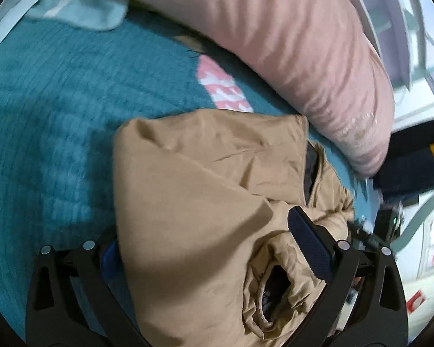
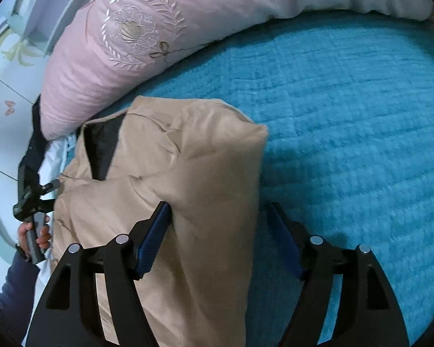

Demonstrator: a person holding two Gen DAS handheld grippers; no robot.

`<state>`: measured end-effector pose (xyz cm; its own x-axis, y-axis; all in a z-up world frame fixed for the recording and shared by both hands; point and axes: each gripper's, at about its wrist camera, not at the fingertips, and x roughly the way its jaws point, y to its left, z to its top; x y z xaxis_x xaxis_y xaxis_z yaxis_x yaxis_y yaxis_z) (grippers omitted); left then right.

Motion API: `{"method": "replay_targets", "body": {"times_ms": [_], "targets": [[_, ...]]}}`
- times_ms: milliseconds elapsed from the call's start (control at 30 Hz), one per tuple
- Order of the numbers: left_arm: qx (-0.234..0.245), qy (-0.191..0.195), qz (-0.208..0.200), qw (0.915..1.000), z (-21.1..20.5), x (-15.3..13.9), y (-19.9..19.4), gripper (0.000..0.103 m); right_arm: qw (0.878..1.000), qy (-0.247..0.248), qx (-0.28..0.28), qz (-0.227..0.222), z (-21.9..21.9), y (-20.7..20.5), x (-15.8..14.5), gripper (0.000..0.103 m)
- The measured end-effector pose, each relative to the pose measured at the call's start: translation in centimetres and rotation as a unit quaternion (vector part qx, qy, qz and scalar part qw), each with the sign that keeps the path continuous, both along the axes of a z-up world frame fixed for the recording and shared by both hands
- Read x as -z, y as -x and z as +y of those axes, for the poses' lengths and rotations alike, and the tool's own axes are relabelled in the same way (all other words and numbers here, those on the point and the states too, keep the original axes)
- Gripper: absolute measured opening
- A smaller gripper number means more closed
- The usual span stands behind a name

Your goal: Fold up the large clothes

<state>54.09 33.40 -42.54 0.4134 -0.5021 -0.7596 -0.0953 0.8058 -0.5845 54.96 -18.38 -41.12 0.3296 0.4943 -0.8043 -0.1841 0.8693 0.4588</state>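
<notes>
Left gripper: jaws spread wide, tan jacket bulging between them; only 1 blue pad shows, touching a bunched sleeve cuff.
Right gripper: jaws spread, a folded edge of the tan jacket between them, 1 pad against the cloth.
Jacket: lies folded on the teal bedspread near the bed's edge, dark lining showing.
Pink pillow: just beyond the jacket, embroidered.
Pink-and-white patch: on the bedspread, between jacket and pillow.

Tan jacket, teal blanket, pink embroidered pillow, blue-padded claw
</notes>
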Motion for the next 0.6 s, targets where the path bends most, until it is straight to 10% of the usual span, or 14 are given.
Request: {"method": "replay_targets", "body": {"times_ms": [300, 400, 467, 600], "targets": [[0.016, -0.026, -0.007, 0.9995, -0.2, 0.1, -0.1, 0.094, 1.000, -0.004, -0.025, -0.011, 1.3, -1.9, 0.4, 0.075], [0.026, -0.051, -0.009, 0.9983, -0.6, -0.3, 0.2, 0.070, 0.998, 0.028, -0.050, -0.035, 2.3, -1.2, -0.6, 0.062], [0.039, -0.061, -0.009, 0.9974, -0.4, -0.3, 0.4, 0.049, 0.996, -0.001, -0.071, -0.052, 2.3, -0.6, -1.9, 0.031], [0.051, -0.065, 0.000, 0.9966, -0.3, 0.1, 0.5, 0.039, 0.995, 0.019, -0.089, -0.030, 3.3, -1.0, -1.1, 0.031]]}}
